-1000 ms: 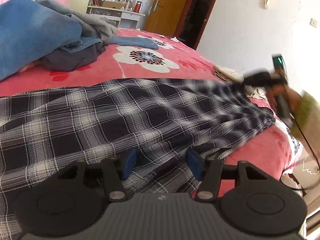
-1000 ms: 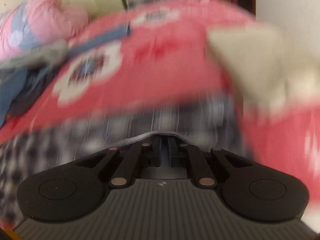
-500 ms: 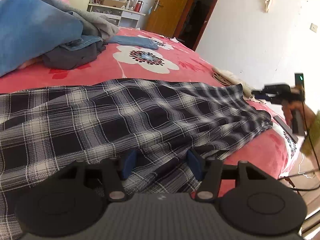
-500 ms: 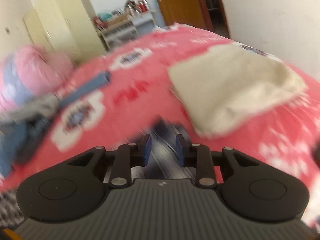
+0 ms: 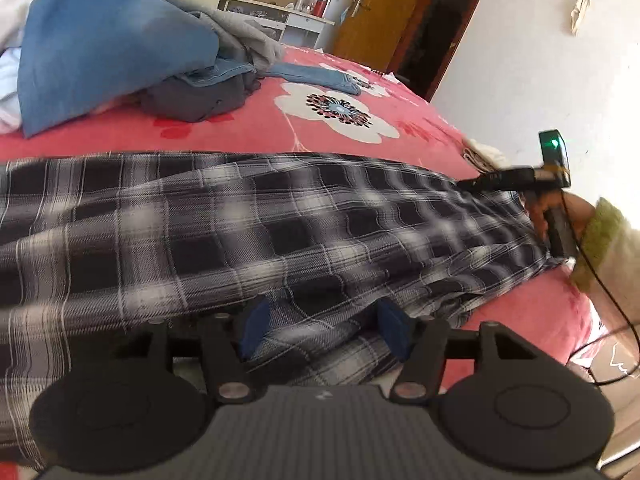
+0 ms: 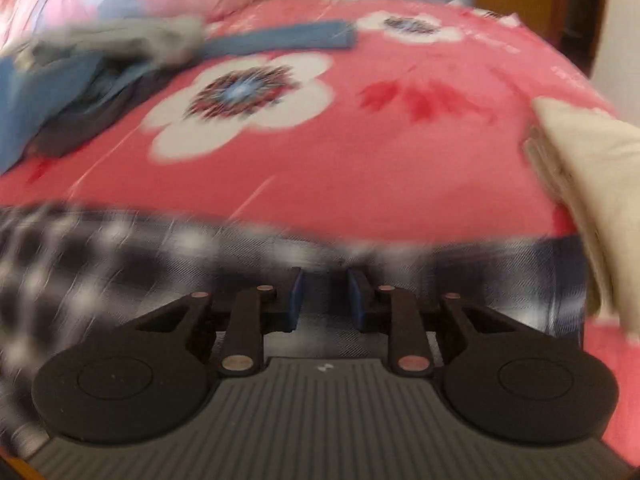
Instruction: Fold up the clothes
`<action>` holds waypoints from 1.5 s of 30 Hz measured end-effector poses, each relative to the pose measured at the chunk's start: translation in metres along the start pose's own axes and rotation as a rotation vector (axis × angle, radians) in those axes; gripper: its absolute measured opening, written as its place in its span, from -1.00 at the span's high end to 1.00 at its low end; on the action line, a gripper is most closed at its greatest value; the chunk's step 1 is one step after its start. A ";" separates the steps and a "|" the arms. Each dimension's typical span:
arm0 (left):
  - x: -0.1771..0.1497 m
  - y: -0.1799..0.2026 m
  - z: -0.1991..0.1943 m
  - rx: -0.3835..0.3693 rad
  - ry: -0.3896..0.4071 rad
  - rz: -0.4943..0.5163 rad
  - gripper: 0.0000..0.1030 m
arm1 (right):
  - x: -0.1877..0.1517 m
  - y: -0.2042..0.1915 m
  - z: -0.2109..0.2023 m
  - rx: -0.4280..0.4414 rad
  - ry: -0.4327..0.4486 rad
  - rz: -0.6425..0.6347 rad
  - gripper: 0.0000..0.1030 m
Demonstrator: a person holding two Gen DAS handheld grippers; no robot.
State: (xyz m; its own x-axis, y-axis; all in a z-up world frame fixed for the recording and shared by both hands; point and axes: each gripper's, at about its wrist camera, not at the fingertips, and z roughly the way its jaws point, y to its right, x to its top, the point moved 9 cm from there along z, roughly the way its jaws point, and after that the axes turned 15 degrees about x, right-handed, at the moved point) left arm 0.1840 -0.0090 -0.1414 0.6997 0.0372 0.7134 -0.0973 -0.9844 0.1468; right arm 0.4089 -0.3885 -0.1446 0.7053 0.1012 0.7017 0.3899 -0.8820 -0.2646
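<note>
A black-and-white plaid garment (image 5: 248, 224) lies spread flat across the red flowered bed (image 5: 248, 132). My left gripper (image 5: 323, 330) stands open low over its near edge, with fabric showing between the blue pads (image 5: 252, 330). In the left wrist view, the right gripper (image 5: 504, 179) is held by a hand (image 5: 540, 208) at the garment's far right end. The right wrist view is blurred. There my right gripper (image 6: 325, 298) is open with a narrow gap, just above the plaid garment (image 6: 120, 260) near its far edge.
A pile of blue and grey clothes (image 5: 120, 48) sits at the back left, with a denim leg (image 5: 316, 76) stretching out from it. A folded beige cloth (image 6: 592, 184) lies at the bed's right edge. A wooden door (image 5: 384, 12) and a cluttered shelf (image 5: 280, 12) stand behind.
My right gripper went from shut to open, swung up toward the beige cloth, then dropped back onto the plaid garment's right end. My left gripper stayed open and hardly moved.
</note>
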 end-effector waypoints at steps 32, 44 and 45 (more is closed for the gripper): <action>-0.010 -0.012 -0.043 -0.054 -0.103 -0.061 -0.31 | -0.080 -0.047 -0.166 -0.029 0.278 0.082 0.80; 0.019 -0.146 -0.205 0.391 0.171 -0.106 -0.37 | -0.030 -0.336 -0.082 0.525 0.154 -0.284 0.81; 0.011 -0.165 -0.214 0.415 0.177 -0.159 -0.39 | -0.029 -0.344 -0.070 0.548 0.140 -0.272 0.80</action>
State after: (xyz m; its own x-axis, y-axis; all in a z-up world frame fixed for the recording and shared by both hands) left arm 0.0564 0.1907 -0.0117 0.5482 0.1859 0.8154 0.3174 -0.9483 0.0028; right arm 0.2126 -0.1203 -0.0276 0.4684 0.1945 0.8618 0.8173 -0.4658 -0.3391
